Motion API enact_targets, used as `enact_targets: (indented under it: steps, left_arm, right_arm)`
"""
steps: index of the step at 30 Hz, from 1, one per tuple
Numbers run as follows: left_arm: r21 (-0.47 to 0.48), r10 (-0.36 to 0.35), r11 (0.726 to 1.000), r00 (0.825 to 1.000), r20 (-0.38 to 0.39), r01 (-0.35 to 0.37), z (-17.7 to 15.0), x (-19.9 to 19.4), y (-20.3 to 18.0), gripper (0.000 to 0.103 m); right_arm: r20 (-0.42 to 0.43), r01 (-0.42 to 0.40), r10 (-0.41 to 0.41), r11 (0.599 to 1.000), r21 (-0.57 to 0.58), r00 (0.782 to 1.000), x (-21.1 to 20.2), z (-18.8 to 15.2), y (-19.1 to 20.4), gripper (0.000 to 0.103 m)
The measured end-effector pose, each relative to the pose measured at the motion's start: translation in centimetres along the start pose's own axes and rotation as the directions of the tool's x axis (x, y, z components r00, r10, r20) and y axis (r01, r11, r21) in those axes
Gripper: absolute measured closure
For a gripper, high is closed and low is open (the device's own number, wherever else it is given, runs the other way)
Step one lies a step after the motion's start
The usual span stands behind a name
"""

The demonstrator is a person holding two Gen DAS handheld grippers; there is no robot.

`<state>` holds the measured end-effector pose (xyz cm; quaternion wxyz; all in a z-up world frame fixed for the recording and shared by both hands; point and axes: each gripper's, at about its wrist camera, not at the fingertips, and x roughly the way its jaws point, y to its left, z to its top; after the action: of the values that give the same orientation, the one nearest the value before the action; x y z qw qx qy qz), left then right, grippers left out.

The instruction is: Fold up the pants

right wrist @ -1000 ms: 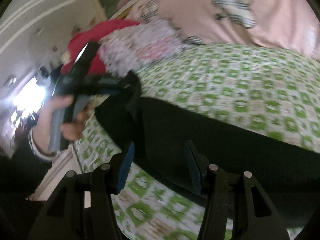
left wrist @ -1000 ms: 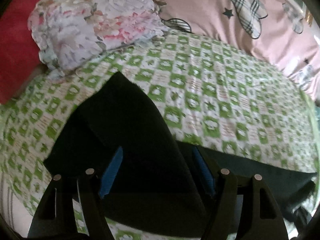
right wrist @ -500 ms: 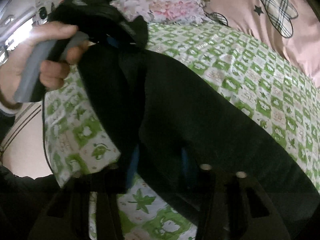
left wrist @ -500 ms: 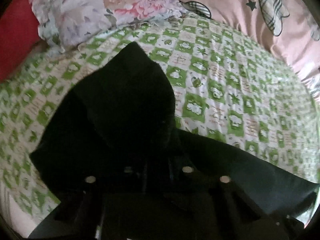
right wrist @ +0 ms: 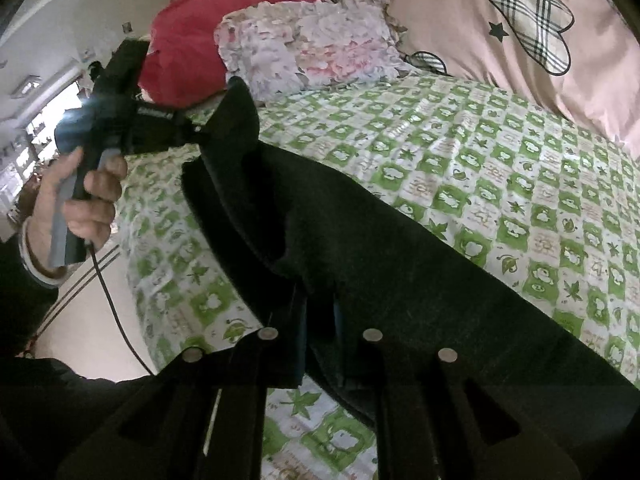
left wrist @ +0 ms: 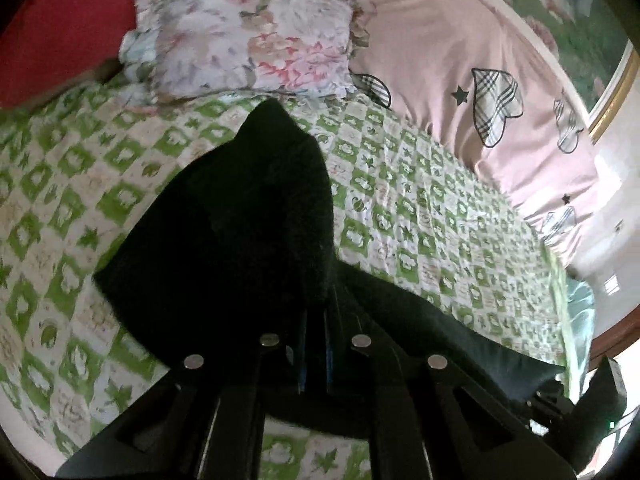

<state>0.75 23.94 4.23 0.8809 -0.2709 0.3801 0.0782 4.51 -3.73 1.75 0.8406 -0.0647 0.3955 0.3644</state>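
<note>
Black pants lie on a green-and-white checked bedspread. My left gripper is shut on one end of the pants and lifts it, so the cloth stands up in a peak. In the right wrist view the pants stretch down to the lower right. My right gripper is shut on the pants' near edge. The left gripper shows there at upper left, held by a hand, pinching the raised end.
A floral pillow and a red pillow lie at the bed's head. A pink quilt with plaid hearts lies along the far side. The bed's edge and floor are at left in the right wrist view.
Both grippers went from open to shut on the pants. The gripped ends have lifted off the bedspread, raising the cloth into a peak.
</note>
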Motion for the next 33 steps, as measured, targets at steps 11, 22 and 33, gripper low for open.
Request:
enact_targets:
  steps: [11,22,33]
  left_arm:
    - [-0.076,-0.043,0.996,0.999,-0.011,0.042,-3.3,0.3,4.6,0.099]
    - [-0.094,-0.005,0.996,0.999,-0.033,0.002,-4.0,0.2,6.8,0.091]
    - [-0.155,0.056,0.986,0.998,0.006,-0.055,-4.2,-3.3,9.4,0.050]
  right_arm:
    - [-0.082,-0.004,0.004,1.000,0.002,0.997,2.2,-1.5,0.3,0.091]
    - [-0.126,0.017,-0.018,1.000,-0.004,0.992,3.2,-1.8,0.7,0.080]
    - [-0.071,-0.049,0.050,0.999,0.019,0.996,2.2,0.1,1.5,0.070]
